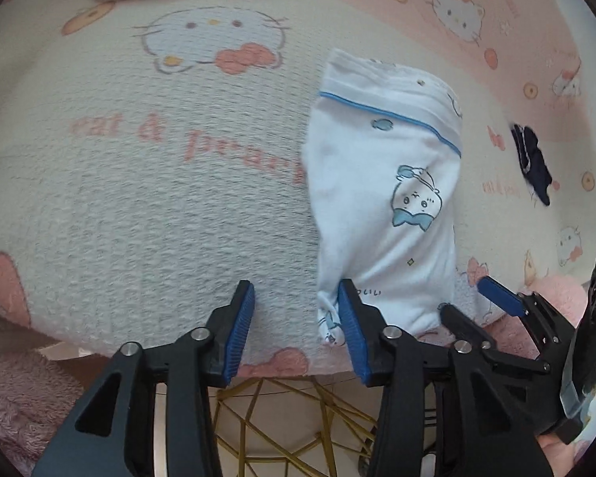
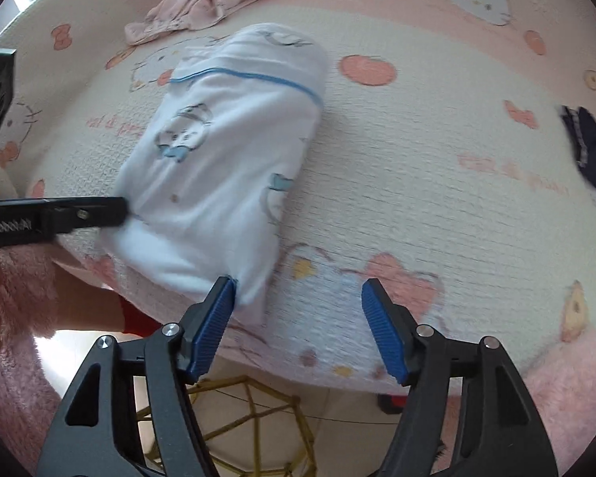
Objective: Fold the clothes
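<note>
White garment [image 1: 385, 198] between both tools' tips

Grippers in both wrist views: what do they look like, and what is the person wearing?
Both the left gripper and right gripper have black angular plastic fingers with cut-out slots, silver pivot screws and ribbed blue pads. White lettering, too blurred to read, runs along the left gripper's side. The person wears fluffy pink sleeves.

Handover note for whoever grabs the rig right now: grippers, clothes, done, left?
Left gripper: open, nothing held, at the near-left corner of the folded white garment.
Right gripper: open, nothing held, at its near-right corner.
White garment: lies folded on the cartoon-cat blanket.
Done: the white one looks folded.
Left: crumpled pink garment at the far edge, dark garment on the right.
</note>
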Demonstrator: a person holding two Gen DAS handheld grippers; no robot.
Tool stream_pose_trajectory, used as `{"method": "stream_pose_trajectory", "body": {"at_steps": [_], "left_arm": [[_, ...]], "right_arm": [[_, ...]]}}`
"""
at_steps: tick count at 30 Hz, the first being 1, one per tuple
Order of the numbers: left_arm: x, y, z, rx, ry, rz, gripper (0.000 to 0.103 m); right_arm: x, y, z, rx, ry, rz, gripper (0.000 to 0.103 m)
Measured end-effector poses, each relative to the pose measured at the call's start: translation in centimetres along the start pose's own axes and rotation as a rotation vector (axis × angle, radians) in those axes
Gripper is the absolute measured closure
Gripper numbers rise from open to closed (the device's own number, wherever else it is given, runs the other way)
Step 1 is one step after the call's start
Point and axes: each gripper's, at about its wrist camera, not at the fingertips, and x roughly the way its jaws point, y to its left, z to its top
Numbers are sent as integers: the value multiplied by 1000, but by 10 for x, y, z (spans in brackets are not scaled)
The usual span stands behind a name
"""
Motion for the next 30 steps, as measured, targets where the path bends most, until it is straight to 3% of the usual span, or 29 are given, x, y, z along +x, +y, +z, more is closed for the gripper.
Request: {"method": "stream_pose_trajectory", "body": {"at_steps": [3, 5, 10, 13, 15, 19, 23, 26, 30], "left_arm": [[-12, -2, -5, -7, -40, -75, 56], [-20, -10, -8, 14, -66, -141, 56], [-2, -21, -13, 23, -24, -95, 56], [7, -17, -9, 6, 7, -36, 56], [6, -19, -9, 26, -4, 38, 56], [4, -10, -17, -49, -9, 27, 56], [-5, -18, -21, -20, -69, 10, 56], [-9, -27, -18, 23, -117, -3, 56], [4, -37, -10, 56, -119, -29, 56]], "right_arm": [[-5, -19, -7, 51, -9, -41, 40], [-10, -28, -6, 105, -31, 24, 40], [-14, -13, 1, 100, -79, 159, 42], [3, -10, -5, 76, -15, 92, 42], [4, -18, -8, 114, 16, 97, 42], [2, -42, -9, 120, 39, -69, 46], [-15, -56, -1, 202, -14, 33, 46], [-20, -45, 5, 141, -45, -15, 46], [-14, -24, 11, 90, -32, -27, 46]]}}
